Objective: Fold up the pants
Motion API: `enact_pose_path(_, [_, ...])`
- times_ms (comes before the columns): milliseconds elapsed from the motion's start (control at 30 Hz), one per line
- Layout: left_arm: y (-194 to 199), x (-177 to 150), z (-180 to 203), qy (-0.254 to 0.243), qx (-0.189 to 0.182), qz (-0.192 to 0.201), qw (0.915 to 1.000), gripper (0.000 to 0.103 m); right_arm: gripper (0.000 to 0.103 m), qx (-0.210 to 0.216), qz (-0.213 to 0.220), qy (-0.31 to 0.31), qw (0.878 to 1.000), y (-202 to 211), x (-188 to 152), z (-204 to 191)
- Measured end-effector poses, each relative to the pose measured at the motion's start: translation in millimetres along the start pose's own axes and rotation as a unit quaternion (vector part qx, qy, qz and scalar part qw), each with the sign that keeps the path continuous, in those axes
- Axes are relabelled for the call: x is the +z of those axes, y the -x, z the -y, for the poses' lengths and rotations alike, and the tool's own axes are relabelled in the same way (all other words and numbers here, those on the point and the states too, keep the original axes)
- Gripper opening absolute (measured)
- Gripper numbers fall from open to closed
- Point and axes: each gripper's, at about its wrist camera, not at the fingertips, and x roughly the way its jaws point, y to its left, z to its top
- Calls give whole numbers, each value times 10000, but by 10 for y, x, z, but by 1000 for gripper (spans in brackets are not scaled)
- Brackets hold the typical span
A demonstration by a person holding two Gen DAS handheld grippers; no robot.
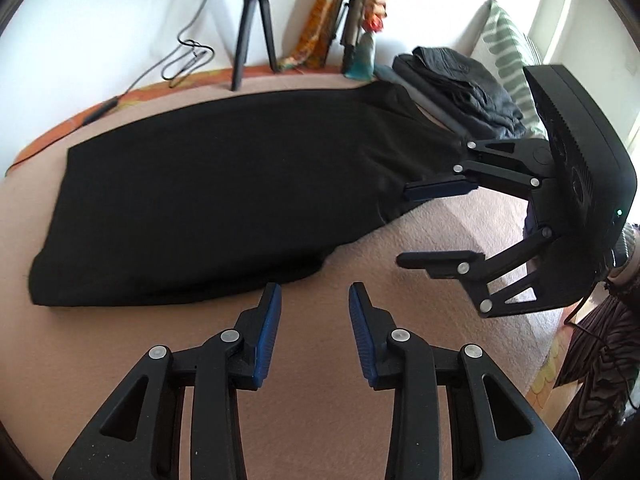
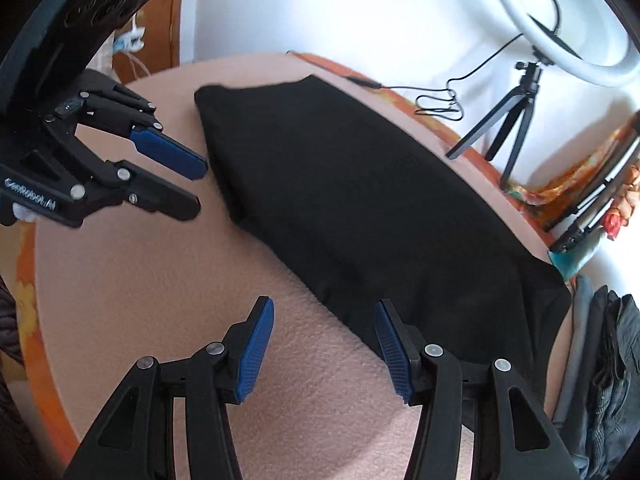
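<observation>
One lengthwise fold looks done, since the black pants (image 1: 208,192) lie as a single long band on the pink bed cover (image 1: 320,360), yet with your left gripper (image 1: 314,296) and right gripper (image 2: 324,308) both spread and empty beside the pants, you have the crosswise folds left.

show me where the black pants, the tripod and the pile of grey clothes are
black pants (image 1: 208,192), left wrist view, middle of the flat fabric
tripod (image 1: 253,28), left wrist view, where its legs meet
pile of grey clothes (image 1: 460,84), left wrist view, top of the stack
</observation>
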Motion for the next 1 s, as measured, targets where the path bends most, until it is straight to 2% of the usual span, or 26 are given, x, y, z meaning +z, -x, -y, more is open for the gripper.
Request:
enact_pose_path(167, [-141,64,85,-152,93,-42,9998,33,53,-272,26,252,9993,-51,34,-20])
enact_pose_path(300, [-157,96,70,-131,58,-6,9999,33,53,-167,68,303,9994,-25,36,31])
enact_pose_path(400, [-214,104,47,-163,85,-58,9998,33,50,-265,-15,377,9989,-95,25,50])
enact_pose_path(433, [-225,111,47,-170,82,-40,9998,33,30,-197,27,321,9993,-90,31,69])
enact_pose_path(467, [-233,120,46,-164,62,-36,9998,33,13,-170,-49,236,9996,-114,52,103])
enact_pose_path(500, [-238,122,45,-158,38,-30,9999,33,6,-142,-64,145,9998,-117,75,144])
enact_pose_path(600, [-241,96,63,-190,-34,-10,9998,33,1,-132,114,-118,9998,-62,150,258])
enact_pose_path(767, [-197,43,134,-406,-178,-57,9990,33,0,72,203,-499,9985,-43,234,379])
enact_pose_path(867, [-197,35,169,-491,-100,-47,9987,33,0,107,178,-563,9982,-53,243,390])
enact_pose_path(1000, [-164,71,121,-310,-136,203,9992,33,0,144,24,-362,9992,-38,200,318])
